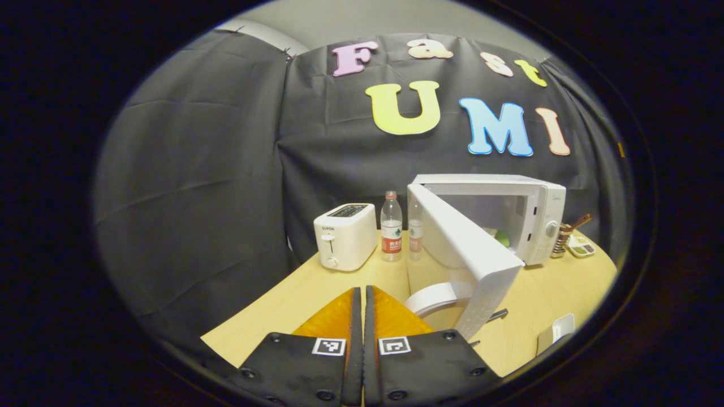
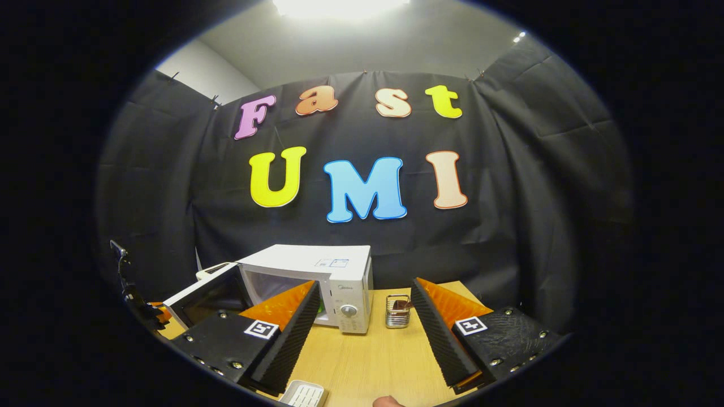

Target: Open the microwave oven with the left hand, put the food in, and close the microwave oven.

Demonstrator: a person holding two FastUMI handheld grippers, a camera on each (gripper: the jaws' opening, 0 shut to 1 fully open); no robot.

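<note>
Inside the booth, we hold our left gripper [image 1: 362, 299] low over the pale wooden table [image 1: 350, 282], its two fingers pressed together with nothing between them. Ahead and to the right stands the white box-shaped microwave oven [image 1: 540, 217], its white door [image 1: 461, 249] swung wide toward us. In the lit cavity lies something green [image 1: 502, 238], which we take for the food, though it is too small to tell for certain. A white round plate [image 1: 432, 297] sits on the table beside the door's lower edge. Left of the oven stand a clear plastic water bottle with a red label [image 1: 391, 226] and a white two-slot toaster [image 1: 345, 236]; to the oven's right is a small tray [image 1: 581, 247].

In the right gripper view, our right gripper [image 2: 362, 328] hangs with its fingers spread wide apart and empty, the microwave oven [image 2: 339, 288] and a small metal wire holder [image 2: 397, 312] on the table [image 2: 373, 356] behind them.
</note>
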